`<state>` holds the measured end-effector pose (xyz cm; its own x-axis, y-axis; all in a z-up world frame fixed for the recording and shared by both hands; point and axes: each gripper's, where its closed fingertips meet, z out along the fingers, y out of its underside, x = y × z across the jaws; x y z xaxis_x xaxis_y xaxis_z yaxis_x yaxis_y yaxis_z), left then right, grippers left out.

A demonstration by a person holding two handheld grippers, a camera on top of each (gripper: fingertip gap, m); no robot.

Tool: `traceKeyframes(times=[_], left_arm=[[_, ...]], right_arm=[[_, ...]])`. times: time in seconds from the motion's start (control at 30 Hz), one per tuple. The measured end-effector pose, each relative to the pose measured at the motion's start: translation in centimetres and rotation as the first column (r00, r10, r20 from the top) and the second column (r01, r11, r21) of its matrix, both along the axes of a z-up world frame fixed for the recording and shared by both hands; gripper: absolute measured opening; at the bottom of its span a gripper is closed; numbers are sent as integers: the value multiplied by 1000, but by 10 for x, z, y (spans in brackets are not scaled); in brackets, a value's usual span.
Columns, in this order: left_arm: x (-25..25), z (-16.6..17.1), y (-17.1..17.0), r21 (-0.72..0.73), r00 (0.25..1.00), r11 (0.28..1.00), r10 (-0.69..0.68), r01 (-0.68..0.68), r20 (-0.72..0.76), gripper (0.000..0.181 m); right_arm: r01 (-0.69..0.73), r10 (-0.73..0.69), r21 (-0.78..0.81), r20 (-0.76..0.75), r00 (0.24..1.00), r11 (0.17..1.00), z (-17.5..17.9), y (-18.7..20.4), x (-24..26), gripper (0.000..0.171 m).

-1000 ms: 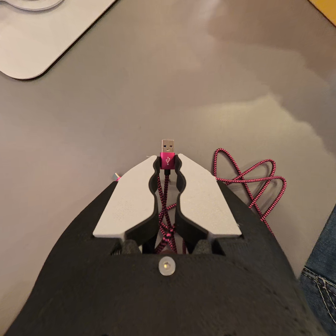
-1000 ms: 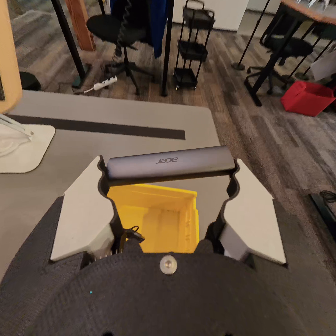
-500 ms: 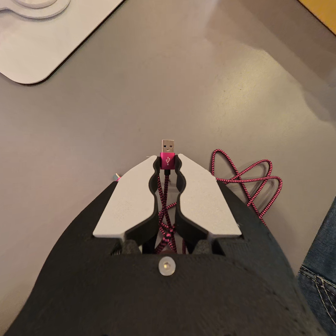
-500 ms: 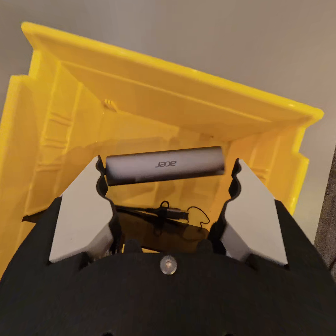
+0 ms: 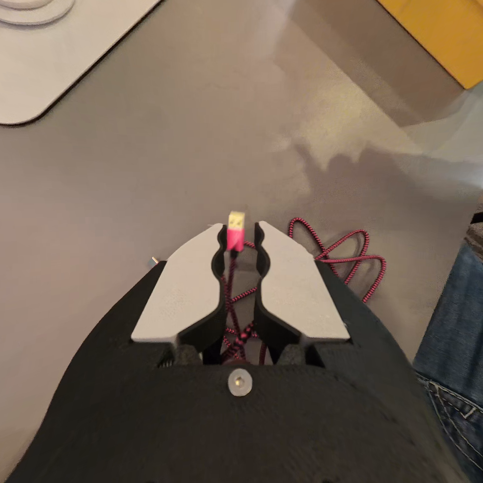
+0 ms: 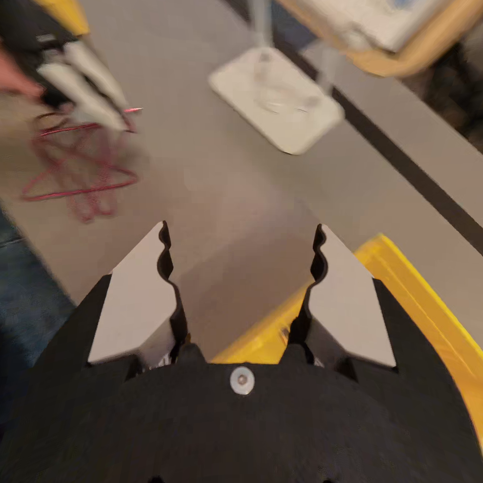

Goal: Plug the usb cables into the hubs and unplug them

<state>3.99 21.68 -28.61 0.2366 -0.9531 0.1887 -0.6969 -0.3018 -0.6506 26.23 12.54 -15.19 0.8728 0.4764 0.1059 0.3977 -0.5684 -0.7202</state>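
Observation:
In the left wrist view my left gripper [image 5: 240, 225] has its jaws a little apart. The pink USB plug [image 5: 236, 236] stands between them, leaning on the left finger [image 5: 188, 282] with a gap on its right. Its pink braided cable [image 5: 347, 258] lies coiled on the grey table to the right. In the right wrist view my right gripper [image 6: 241, 223] is wide open and empty above the table. The left gripper [image 6: 86, 86] and the cable [image 6: 78, 180] show blurred at the upper left. No hub is in view.
A yellow bin [image 6: 407, 287] sits under my right gripper at the lower right; its corner also shows in the left wrist view [image 5: 444, 39]. A white stand base [image 6: 274, 102] lies farther back, also at the left view's top left [image 5: 52, 52]. A person's jeans [image 5: 457, 326] are at the right edge. The left gripper's tips are roughly 30 centimeters from the right gripper's.
My left gripper's jaws have opened off the USB plug. My right gripper no longer holds the grey hub it carried over the yellow bin, and it has swung away to face the table.

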Motion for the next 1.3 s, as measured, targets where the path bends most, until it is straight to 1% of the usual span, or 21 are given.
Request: traceKeyframes(times=[0.03,0.1,0.13,0.2,0.27,0.3,0.37,0.53,0.63,0.67,0.73,0.83,0.93,0.97,1.0,1.07,1.1,1.13,1.17,1.2,1.3], left_arm=[[1,4,-1,-14,1000,1000,1,-1,19,22],[1,11,-2,-37,999,999,-3,4,38,25],[-1,15,-1,-42,999,999,-5,7,43,27],[-5,23,0,-71,998,997,4,0,55,33],[-10,30,1,-105,998,994,15,-9,59,41],[-14,32,4,-117,998,993,25,-19,50,42],[-19,38,6,-144,998,989,32,-23,62,43],[-32,70,23,-216,983,975,92,-57,159,44],[-47,86,41,-177,975,978,140,-109,174,43],[-51,92,45,-172,972,978,153,-122,181,43],[-57,101,51,-165,964,976,173,-141,200,42],[-63,111,56,-148,958,977,186,-157,217,41],[-65,116,58,-139,956,978,187,-159,227,41],[-66,117,58,-137,955,978,189,-160,229,41],[-66,118,58,-137,954,978,188,-160,232,41],[-66,120,58,-136,953,978,184,-155,239,41],[-67,122,59,-134,953,979,184,-155,241,41],[-68,123,60,-131,952,979,185,-157,245,41],[-69,125,60,-130,950,979,187,-159,251,40],[-69,127,61,-129,947,979,189,-160,260,40],[-71,134,63,-123,941,979,192,-163,280,39]], right_arm=[[-97,97,-12,4,995,995,-9,-2,-38,109],[-271,272,-68,18,962,960,-38,-6,-104,118],[-335,339,-97,25,941,937,-55,-7,-130,124],[-438,443,-121,22,896,891,-83,-4,-174,127],[-516,524,-131,30,851,846,-107,0,-206,134],[-537,550,-145,70,832,831,-119,4,-215,138],[-599,613,-133,121,781,790,-132,11,-235,139],[-696,712,-148,134,689,702,-148,19,-269,147],[-755,767,-133,98,634,642,-154,22,-287,152],[-781,793,-138,95,602,609,-157,22,-292,155],[-825,837,-144,111,536,547,-163,24,-299,155],[-847,874,-221,148,462,484,-178,34,-302,158],[-858,906,-304,53,419,415,-188,30,-307,156],[-862,911,-306,48,410,404,-189,31,-309,156],[-861,911,-309,49,410,404,-188,33,-309,152],[-855,904,-308,45,424,416,-185,38,-307,137],[-855,899,-293,37,437,428,-181,39,-306,121],[-856,892,-270,25,451,440,-178,40,-305,97],[-856,886,-252,16,463,452,-176,40,-303,82],[-855,881,-236,7,473,461,-175,38,-302,75],[-837,860,-224,6,511,499,-173,35,-292,38]])
